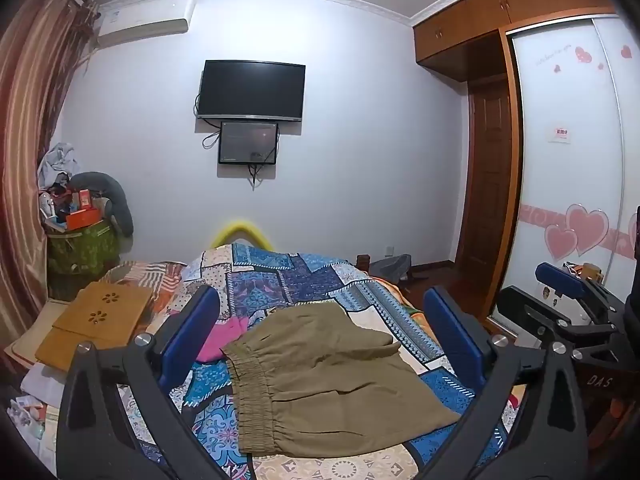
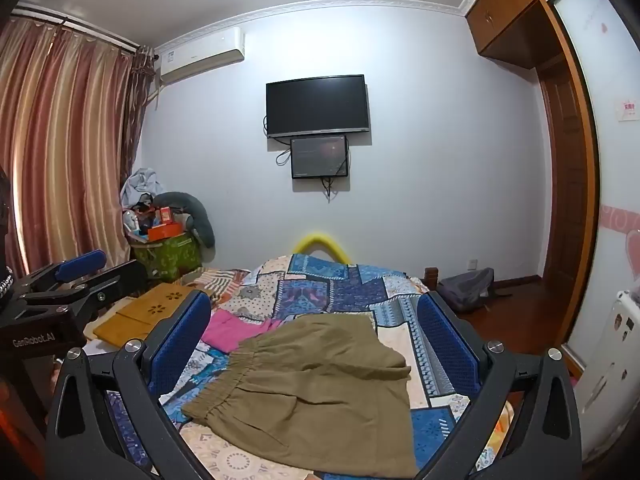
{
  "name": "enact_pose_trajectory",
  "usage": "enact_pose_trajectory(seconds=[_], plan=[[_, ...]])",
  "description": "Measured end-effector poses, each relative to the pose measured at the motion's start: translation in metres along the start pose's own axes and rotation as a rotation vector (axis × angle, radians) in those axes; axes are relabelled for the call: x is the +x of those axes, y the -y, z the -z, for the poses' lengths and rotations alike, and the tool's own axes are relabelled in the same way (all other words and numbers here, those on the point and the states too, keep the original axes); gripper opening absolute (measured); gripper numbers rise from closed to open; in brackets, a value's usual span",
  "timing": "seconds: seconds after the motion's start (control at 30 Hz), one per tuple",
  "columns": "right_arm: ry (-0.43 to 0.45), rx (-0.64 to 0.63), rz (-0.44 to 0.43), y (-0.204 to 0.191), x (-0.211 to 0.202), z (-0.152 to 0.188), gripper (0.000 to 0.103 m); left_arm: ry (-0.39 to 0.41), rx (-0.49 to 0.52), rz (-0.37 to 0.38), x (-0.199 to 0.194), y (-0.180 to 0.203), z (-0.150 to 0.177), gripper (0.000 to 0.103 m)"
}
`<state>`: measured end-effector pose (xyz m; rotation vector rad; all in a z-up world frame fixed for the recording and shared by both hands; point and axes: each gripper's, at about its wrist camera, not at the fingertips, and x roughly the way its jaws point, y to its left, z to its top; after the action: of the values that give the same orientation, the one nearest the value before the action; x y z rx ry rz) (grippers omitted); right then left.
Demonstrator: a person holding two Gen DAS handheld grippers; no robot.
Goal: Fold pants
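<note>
While both grippers hang above the bed with nothing between their fingers, the olive pants [image 1: 320, 376] lie on the patchwork quilt [image 1: 280, 280], apparently already doubled over, the gathered waistband [image 1: 252, 396] at the left and the cloth running off toward the right. Left gripper [image 1: 320, 320]: blue pads spread wide, empty, raised over the pants. Right gripper [image 2: 316, 328]: likewise wide, empty, framing the same garment from slightly further right. Each claw shows at the edge of the other's view, so they sit side by side, near one another. Judgement: the wide spread suits either a fresh approach to an edge or a release just made; which one cannot be told. One corner of the upper layer [image 2: 396, 364] sits raised and rumpled, probably wanting a smoothing or one more fold. A pink garment [image 2: 232, 328] lies just beside the waistband, partly under it, and could be caught up by a careless pinch. A yellow-brown board [image 1: 100, 316] rests well off to the left.
</note>
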<state>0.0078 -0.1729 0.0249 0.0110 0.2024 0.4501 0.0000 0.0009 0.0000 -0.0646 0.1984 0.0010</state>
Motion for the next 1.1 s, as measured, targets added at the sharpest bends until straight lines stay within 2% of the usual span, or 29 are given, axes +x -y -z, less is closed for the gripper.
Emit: enact_pose_trajectory(seconds=[1.1], plan=[[-0.029, 0.025, 0.009, 0.006, 0.003, 0.003, 0.103, -0.015, 0.040, -0.011, 0.009, 0.008, 0.004, 0.103]])
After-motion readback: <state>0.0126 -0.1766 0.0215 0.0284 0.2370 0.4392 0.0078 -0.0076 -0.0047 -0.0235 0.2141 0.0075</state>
